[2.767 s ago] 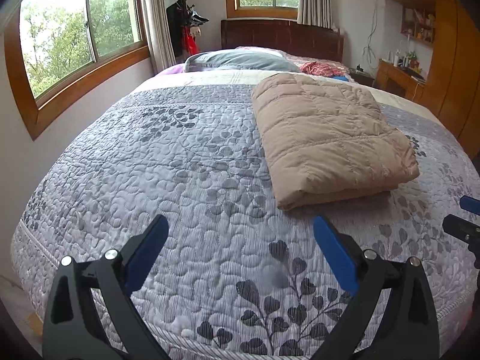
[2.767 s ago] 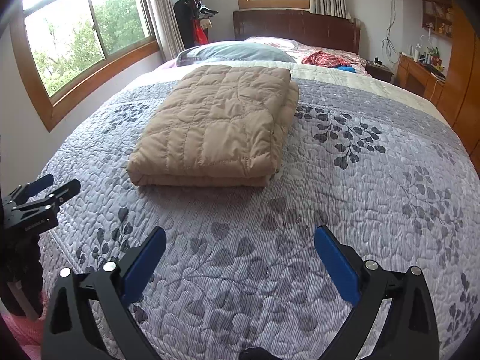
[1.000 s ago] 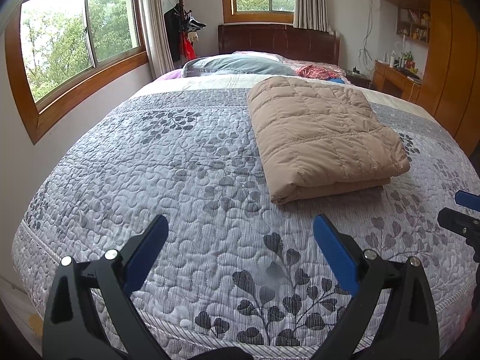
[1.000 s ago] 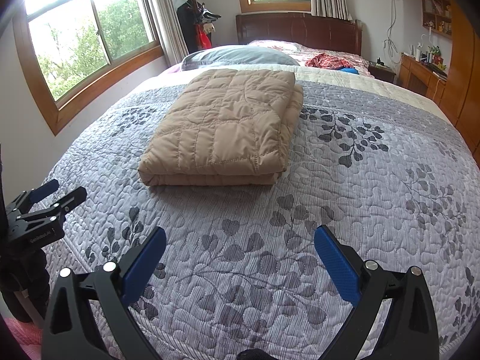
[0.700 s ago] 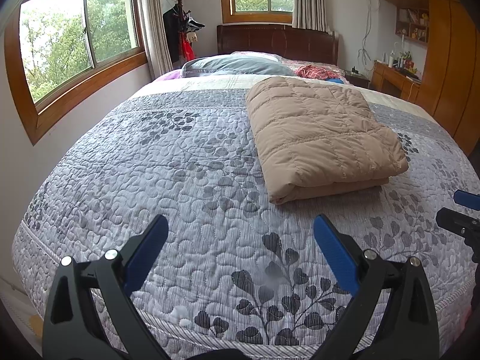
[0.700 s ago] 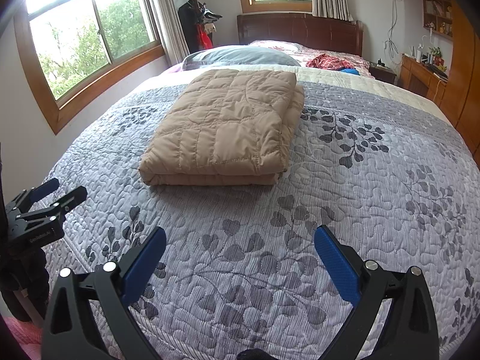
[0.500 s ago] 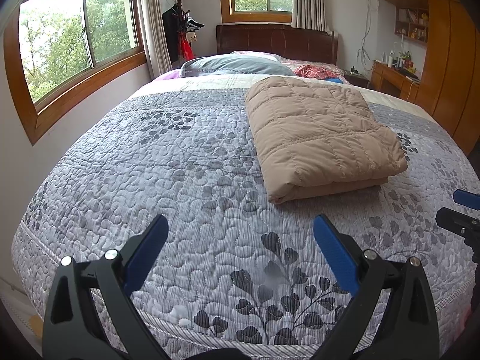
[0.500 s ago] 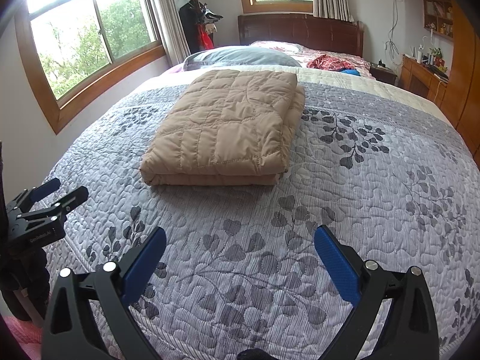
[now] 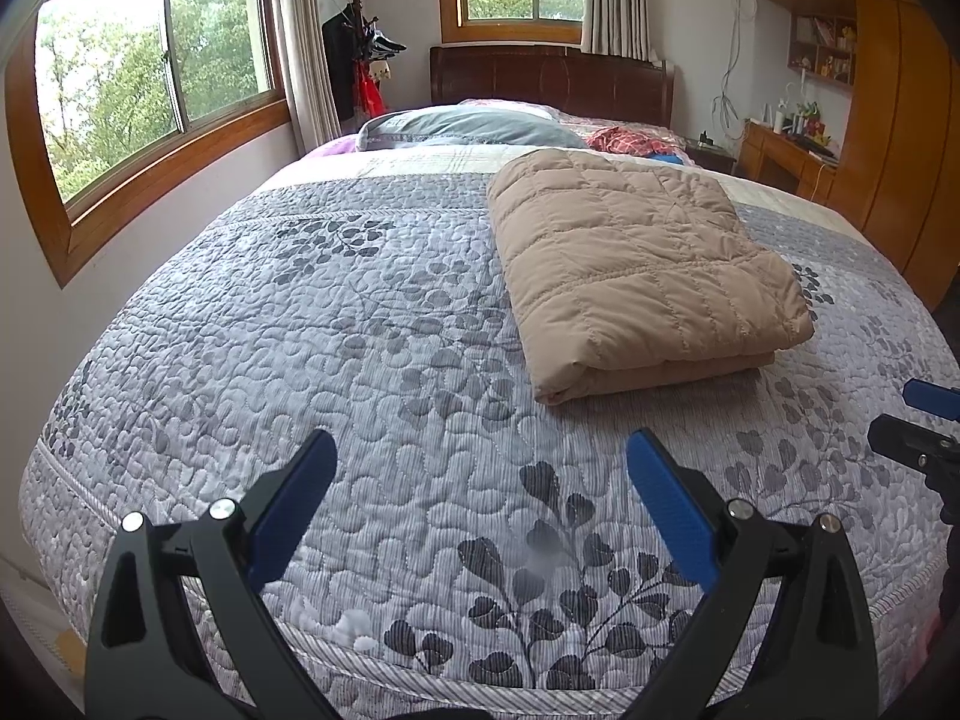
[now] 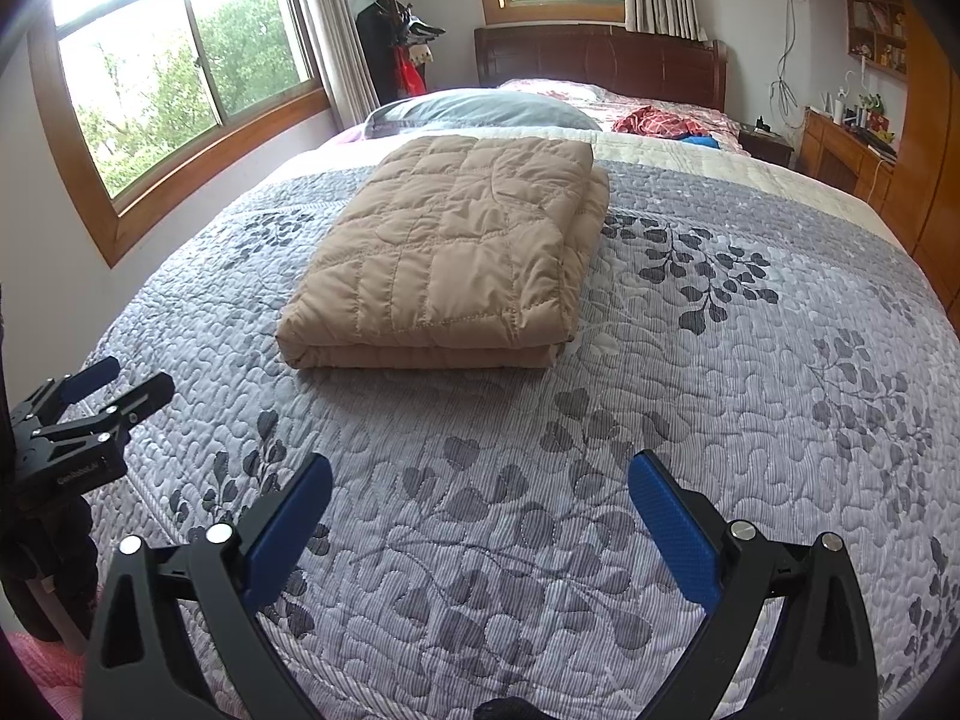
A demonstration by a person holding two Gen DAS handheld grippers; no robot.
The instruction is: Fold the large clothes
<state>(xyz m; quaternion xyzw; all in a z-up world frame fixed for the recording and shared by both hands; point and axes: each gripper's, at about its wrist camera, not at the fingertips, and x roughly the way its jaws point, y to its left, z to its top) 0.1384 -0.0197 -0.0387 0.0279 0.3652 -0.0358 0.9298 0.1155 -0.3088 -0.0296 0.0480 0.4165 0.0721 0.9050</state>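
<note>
Ahead of both grippers, a tan quilted garment lies folded into a thick, neat rectangle on the grey leaf-patterned bedspread. The left gripper hovers over the near end of the bed with its blue-padded fingers spread wide and nothing between them; the folded garment sits beyond it and off to its right, well apart from the fingertips. The right gripper hangs over the same near end, its fingers likewise spread wide and empty, with the garment beyond it and somewhat to its left, also well clear of the pads. Each gripper shows at the edge of the other's view: the right one's tips at the far right of the left wrist view, the left one low at the far left of the right wrist view. Past the garment, toward the dark wooden headboard, lie a grey pillow and a crumpled red cloth. A large wood-framed window lies to the left of both grippers, and a coat stand hung with dark clothes stands in the far corner beside the curtain. A wooden desk with small items on top stands far off to the right.
</note>
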